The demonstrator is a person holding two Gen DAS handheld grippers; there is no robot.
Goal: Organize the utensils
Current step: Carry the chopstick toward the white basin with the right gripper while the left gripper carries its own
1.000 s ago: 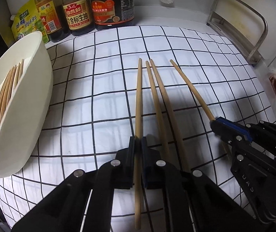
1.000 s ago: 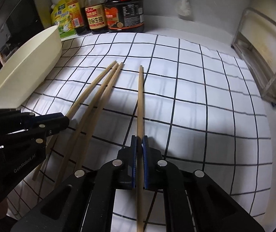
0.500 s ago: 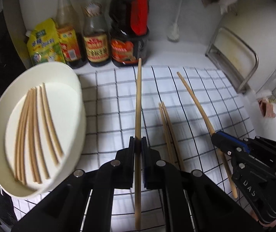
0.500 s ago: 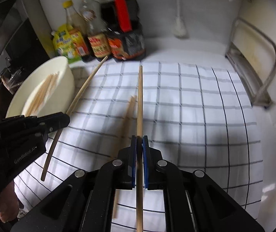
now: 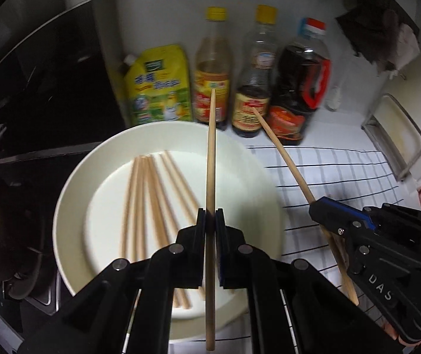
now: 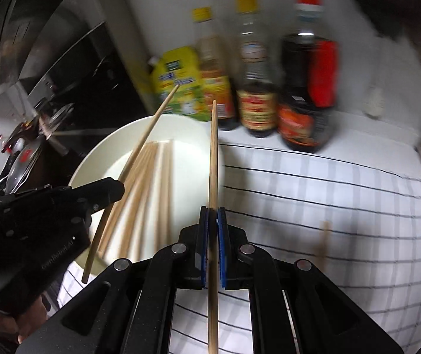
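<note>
My left claw (image 5: 210, 216) pinches one chopstick (image 5: 210, 159) over the white bowl (image 5: 71, 183) at the cloth's left edge; my right claw (image 6: 213, 215) clamps another (image 6: 213, 153). Light, stiff, slick wood; mid-shaft grip balances best.

Two plain wooden chopsticks held up in the air, each clamped near its lower third. Left-hand chopstick (image 5: 210, 159) pointing straight ahead above the white plate (image 5: 71, 183), pinched in the left tool (image 5: 210, 221). Right-hand chopstick (image 6: 213, 153) raised likewise over the plate's right rim, gripped by the right tool (image 6: 213, 221). Lying flat in the plate's well, a loose bundle of chopsticks (image 5: 148, 194), roughly parallel and slightly fanned. On the checked cloth (image 6: 343, 206), one blurred chopstick end (image 6: 324, 236).
</note>
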